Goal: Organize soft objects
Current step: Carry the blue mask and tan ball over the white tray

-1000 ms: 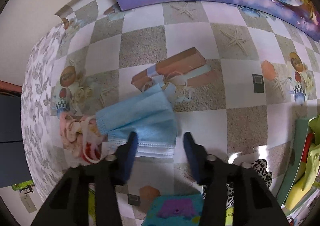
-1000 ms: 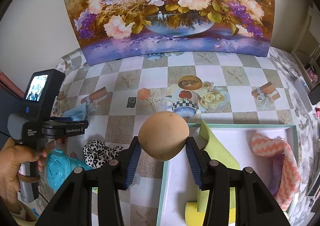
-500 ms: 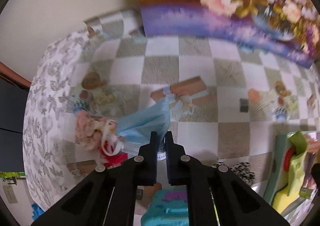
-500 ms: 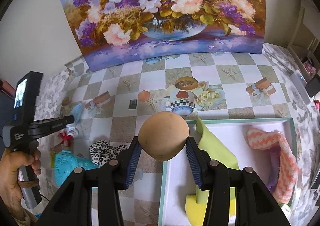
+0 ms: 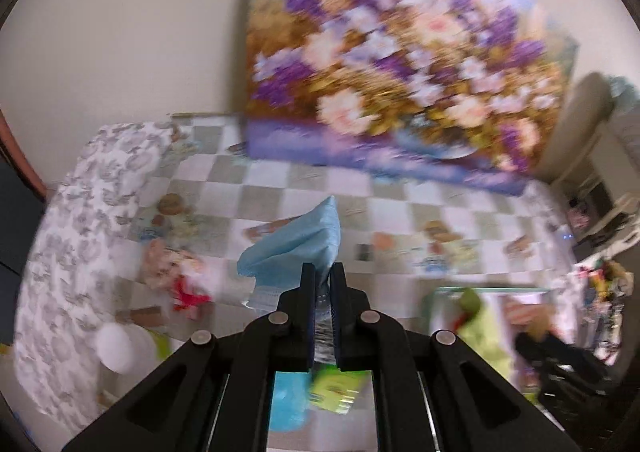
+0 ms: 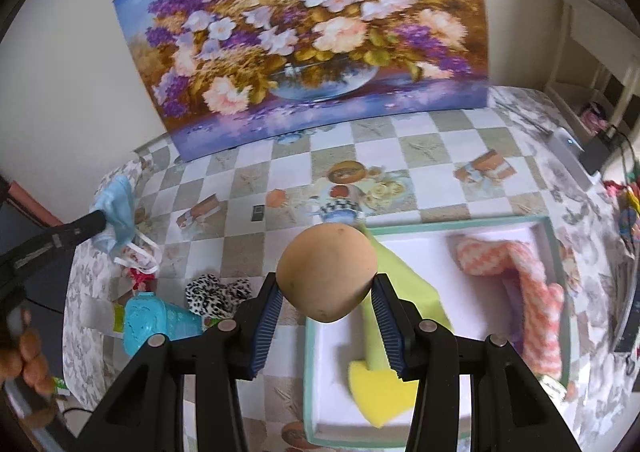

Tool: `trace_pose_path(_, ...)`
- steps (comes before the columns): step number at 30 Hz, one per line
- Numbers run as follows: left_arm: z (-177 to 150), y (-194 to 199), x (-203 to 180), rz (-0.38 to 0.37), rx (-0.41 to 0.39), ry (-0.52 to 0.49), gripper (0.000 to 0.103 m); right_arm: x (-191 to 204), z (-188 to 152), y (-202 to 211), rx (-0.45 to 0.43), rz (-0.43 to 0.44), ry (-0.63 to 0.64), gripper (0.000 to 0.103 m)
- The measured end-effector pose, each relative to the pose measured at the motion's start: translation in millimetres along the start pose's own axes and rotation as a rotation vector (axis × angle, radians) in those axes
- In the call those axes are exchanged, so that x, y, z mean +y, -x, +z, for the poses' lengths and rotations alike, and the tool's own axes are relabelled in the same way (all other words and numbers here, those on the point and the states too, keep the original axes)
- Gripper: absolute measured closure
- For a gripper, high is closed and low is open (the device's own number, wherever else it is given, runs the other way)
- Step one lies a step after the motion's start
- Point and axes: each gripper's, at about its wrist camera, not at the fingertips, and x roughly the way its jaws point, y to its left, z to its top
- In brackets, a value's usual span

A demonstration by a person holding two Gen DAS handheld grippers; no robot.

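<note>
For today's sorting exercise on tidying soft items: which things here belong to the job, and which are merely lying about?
Belongs to the job:
blue face mask, in left gripper
tan sponge, in right gripper
white tray
pink knit cloth
leopard scrunchie

Lying about:
flower painting
turquoise plastic case

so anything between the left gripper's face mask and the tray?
Nothing visible on the table blocks it. The right gripper, shut on a tan sponge, hangs at the white tray's near-left corner, on the side the blue face mask in the left gripper would come from.
</note>
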Motion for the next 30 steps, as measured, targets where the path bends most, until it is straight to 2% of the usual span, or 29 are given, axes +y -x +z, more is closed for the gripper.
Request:
trace_pose_path(7, -33.3, 25.8, -55.5, -0.179, -0.061, 0.012, 0.097, -34.4, -10.4, 17.2, -0.02, -0.069, -0.041, 0.054)
trace_pose_path(13, -54.5, 28.6, -100.0, -0.259, -0.064, -0.048, 0.096, -67.1, -15.7, 25.1, -0.03, -0.122, -0.08, 0.054)
trace_pose_path(19, -70.1, 11.9, -129.8, -0.332, 0.012, -0.102, 0.097, -97.0, -17.5, 16.1, 0.008, -0.148, -0.132, 0.054)
trace_pose_path(25, -85.5, -21.0, -143.2, -0.377, 0.108, -0.122, 0.096, -106.4, -24.4, -11.4, 0.089, -0.181, -0.129, 0.054)
trace_pose_path(30, -103.4, -72.7, -137.4, -0.336, 0.245, -0.075, 0.096, -107.8, -31.6, -32.4, 0.145, -0.192, -0.119, 0.054)
